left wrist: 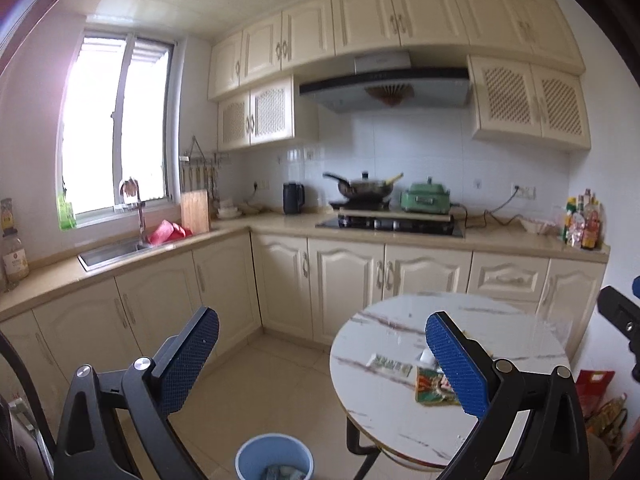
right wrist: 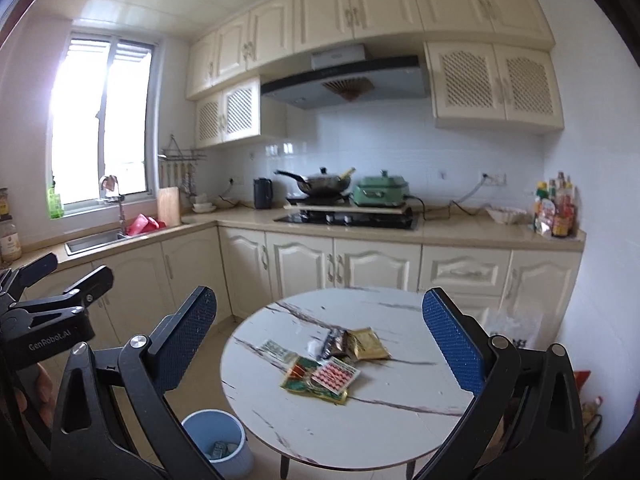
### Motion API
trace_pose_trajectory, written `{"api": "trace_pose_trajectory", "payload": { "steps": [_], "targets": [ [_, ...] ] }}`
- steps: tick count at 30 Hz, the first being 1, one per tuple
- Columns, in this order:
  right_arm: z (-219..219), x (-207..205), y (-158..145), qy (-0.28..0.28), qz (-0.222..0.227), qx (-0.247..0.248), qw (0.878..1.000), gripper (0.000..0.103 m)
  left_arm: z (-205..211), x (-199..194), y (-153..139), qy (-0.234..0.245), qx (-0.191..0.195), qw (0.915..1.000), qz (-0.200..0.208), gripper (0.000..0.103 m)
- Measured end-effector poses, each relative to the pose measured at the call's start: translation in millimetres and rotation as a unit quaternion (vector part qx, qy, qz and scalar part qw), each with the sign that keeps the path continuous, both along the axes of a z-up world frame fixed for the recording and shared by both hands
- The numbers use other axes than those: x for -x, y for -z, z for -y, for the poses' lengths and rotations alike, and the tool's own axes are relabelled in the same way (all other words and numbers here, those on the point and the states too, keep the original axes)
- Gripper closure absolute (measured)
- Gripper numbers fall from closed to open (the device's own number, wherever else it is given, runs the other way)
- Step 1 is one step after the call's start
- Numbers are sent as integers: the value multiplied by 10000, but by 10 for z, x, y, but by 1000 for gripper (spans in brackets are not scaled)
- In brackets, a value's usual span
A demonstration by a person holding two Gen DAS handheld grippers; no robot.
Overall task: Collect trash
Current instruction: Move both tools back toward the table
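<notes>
Several snack wrappers lie in a loose pile on the round marble table (right wrist: 380, 432): a red-and-white packet (right wrist: 335, 376) on a green one (right wrist: 300, 376), a gold packet (right wrist: 366, 345), a dark packet (right wrist: 334, 344) and a small white-green packet (right wrist: 277, 350). The pile also shows in the left wrist view (left wrist: 432, 390). A light blue bin (right wrist: 216, 442) with some trash inside stands on the floor left of the table; it also shows in the left wrist view (left wrist: 274, 458). My left gripper (left wrist: 322, 360) and right gripper (right wrist: 320, 340) are both open and empty, held above the table, clear of the wrappers.
Cream kitchen cabinets and a counter run behind the table, with a sink (right wrist: 96, 240), a hob with a wok (right wrist: 320, 184) and a green cooker (right wrist: 382, 192). Bottles (right wrist: 556, 212) stand at the counter's right end. Bags (left wrist: 600, 400) sit on the floor right of the table.
</notes>
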State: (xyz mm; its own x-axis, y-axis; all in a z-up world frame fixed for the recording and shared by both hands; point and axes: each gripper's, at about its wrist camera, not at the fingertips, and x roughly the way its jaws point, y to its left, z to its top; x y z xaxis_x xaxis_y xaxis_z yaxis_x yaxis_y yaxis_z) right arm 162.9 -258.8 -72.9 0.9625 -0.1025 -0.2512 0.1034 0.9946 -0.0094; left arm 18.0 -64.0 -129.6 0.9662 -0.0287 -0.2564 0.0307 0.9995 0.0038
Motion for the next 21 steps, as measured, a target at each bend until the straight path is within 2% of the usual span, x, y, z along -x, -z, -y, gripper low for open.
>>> {"api": "trace_pose_trajectory", "payload": {
  "steps": [5, 10, 18, 21],
  "targets": [
    [414, -332, 367, 384, -570, -268, 9973, 0, 159, -616, 93, 125, 22, 9976, -679, 1],
    [652, -697, 764, 523, -1236, -377, 9902, 0, 352, -1226, 126, 229, -120, 9919, -1245, 1],
    [887, -1314, 1284, 528, -2158, -480, 9738, 0, 495, -2171, 156, 251, -334, 9815, -1871, 1],
    [966, -1600, 1436, 527, -2429, -440, 9676, 0, 498, -2523, 251, 257, -367, 9778, -2045, 1]
  ]
}}
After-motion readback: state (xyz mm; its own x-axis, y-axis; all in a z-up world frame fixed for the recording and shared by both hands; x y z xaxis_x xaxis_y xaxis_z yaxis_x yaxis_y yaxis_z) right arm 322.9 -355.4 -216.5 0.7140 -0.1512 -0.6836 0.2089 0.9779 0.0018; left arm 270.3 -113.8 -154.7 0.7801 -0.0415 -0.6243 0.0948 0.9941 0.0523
